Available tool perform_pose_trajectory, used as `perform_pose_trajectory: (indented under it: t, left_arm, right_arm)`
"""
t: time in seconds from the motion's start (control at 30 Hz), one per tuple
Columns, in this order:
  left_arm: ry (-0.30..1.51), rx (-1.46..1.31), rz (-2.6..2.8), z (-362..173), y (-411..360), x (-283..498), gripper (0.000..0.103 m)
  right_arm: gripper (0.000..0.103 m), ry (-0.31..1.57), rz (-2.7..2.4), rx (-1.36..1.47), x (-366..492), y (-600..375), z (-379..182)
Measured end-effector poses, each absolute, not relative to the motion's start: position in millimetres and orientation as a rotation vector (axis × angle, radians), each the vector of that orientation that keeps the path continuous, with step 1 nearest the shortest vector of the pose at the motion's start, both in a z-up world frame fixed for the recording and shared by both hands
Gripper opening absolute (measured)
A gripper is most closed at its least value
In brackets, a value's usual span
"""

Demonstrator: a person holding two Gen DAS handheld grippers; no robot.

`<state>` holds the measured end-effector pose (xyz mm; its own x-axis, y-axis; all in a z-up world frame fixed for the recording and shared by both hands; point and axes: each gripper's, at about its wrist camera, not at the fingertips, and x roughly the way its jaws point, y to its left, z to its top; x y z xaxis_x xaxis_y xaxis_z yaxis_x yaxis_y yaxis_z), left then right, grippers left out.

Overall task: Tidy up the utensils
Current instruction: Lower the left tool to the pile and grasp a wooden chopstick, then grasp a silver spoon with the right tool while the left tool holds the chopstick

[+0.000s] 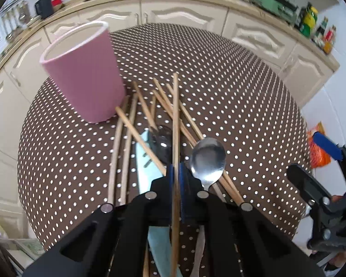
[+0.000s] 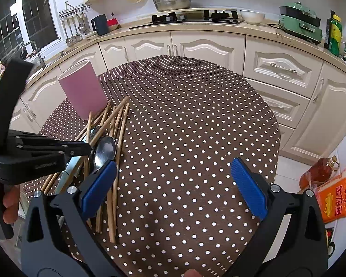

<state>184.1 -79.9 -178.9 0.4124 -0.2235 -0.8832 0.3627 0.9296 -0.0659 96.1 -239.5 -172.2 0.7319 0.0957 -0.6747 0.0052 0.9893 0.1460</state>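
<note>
**One chopstick pinched, many more still on the table**

One wooden chopstick [image 1: 175, 124] is clamped between the blue pads of the left gripper [image 1: 176, 173]. Its long axis runs straight along the gripper's fingers, with the far tip pointing away toward the kitchen cabinets [image 1: 186, 13] and the near end passing back under the gripper body. It seems to ride slightly above a loose heap of chopsticks [image 1: 150, 115] lying crossed on the table [image 1: 242, 106], which wears a brown cloth with white dots.

Among the heap lie a metal spoon [image 1: 207, 157] with its bowl facing up, a darker spoon [image 1: 162, 142] partly buried, and a pale blue knife [image 1: 145, 168]. A pink cup [image 1: 85, 73] stands upright just beyond the heap, to the left, its open mouth rimmed in white; a few chopstick tips lie against or very near its base.

The right gripper [image 2: 173, 184] hovers over bare cloth to the right of the heap, its fingers wide apart and holding nothing.

Likely risks: the grip sits well back from the far tip, so the long free end could swing or pivot between the pads as it tilts toward the cup. That tip might strike the cup's rim instead of entering, or nudge the cup over. Lifting could also drag crossed neighbours along and scatter the heap or flick the spoon.
</note>
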Motion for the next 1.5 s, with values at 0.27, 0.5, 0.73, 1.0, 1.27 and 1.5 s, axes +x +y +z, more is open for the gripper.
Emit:
perform_pose_trajectory:
  t: [0.27,0.5,0.73,1.0,1.27,1.5]
  left_arm:
    - [1.022,0.006,-0.284,-167,-26,150,0.006]
    - [0.977,-0.062,-0.154,-162,35,138,0.006]
    - [0.972,-0.128,-0.142,-164,63,135,0.006]
    - [1.013,-0.198,-0.179,-179,74,143,0.006]
    - [1.065,-0.229,-0.192,-195,85,158,0.006]
    - [1.114,-0.253,-0.204,-214,88,168,0.006]
  right_arm:
    - [0.097,0.815,0.115,0.143,113,-219,-178]
    - [0.083,0.897,0.227,0.197,124,-190,-182]
    - [0.046,0.992,0.310,0.228,127,-160,-186]
    - [0.034,1.110,0.275,0.217,145,-141,-195]
    - [0.020,1.159,0.235,0.174,168,-133,-195]
    - [0.009,1.174,0.243,0.171,182,-135,-198]
